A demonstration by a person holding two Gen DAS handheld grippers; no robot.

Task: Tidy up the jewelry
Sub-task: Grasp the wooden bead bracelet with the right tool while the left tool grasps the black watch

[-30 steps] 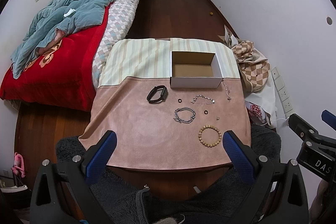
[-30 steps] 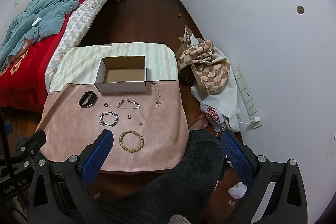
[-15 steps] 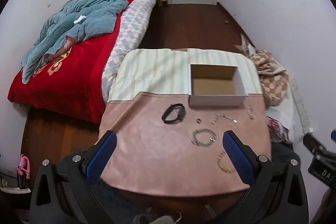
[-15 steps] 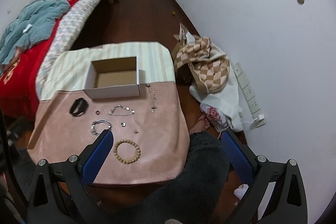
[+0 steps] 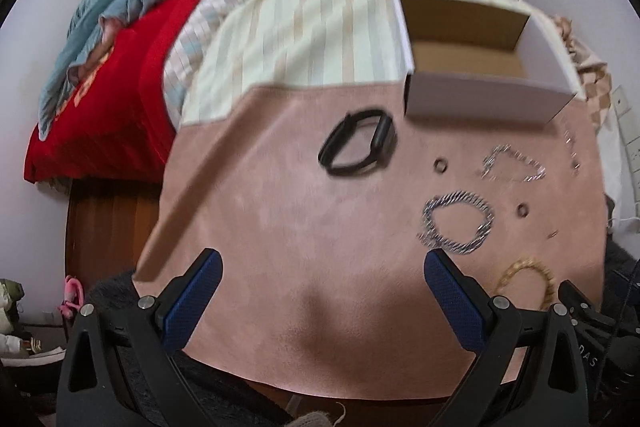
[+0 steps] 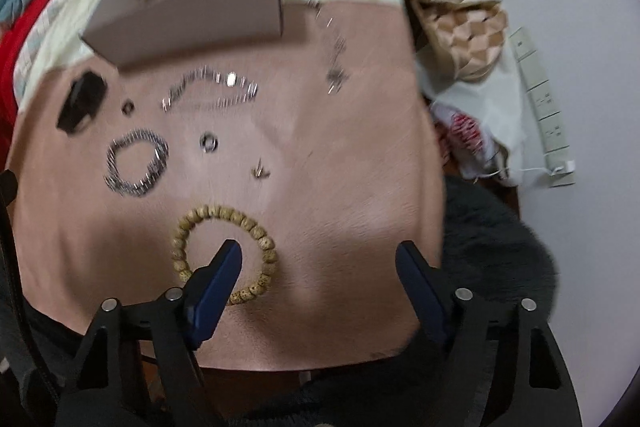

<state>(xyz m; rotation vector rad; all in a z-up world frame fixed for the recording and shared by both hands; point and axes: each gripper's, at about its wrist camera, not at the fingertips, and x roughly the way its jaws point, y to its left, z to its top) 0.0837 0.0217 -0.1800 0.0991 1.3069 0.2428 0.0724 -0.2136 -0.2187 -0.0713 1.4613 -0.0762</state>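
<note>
Jewelry lies on a pink cloth-covered table [image 5: 280,227]. A black wristband [image 5: 357,141] lies near an open white cardboard box [image 5: 476,67]. A silver chain bracelet [image 5: 458,221], a thin silver chain [image 5: 514,167], two small rings and a wooden bead bracelet [image 6: 224,253] lie in front of the box. My left gripper [image 5: 320,287] is open and empty, low over the table's near edge. My right gripper [image 6: 320,279] is open and empty; its left finger [image 6: 218,279] is over the bead bracelet. The box also shows in the right wrist view [image 6: 192,11].
A bed with a red cover and blue blanket [image 5: 120,27] stands left of the table. A checked cloth bundle [image 6: 452,11], a white bag and a power strip [image 6: 544,107] lie on the floor at the right. A dark fuzzy garment [image 6: 492,227] lies by the table's near right corner.
Both grippers have moved down and forward, close to the table. The right one now hangs over the bead bracelet. Both stay open.
</note>
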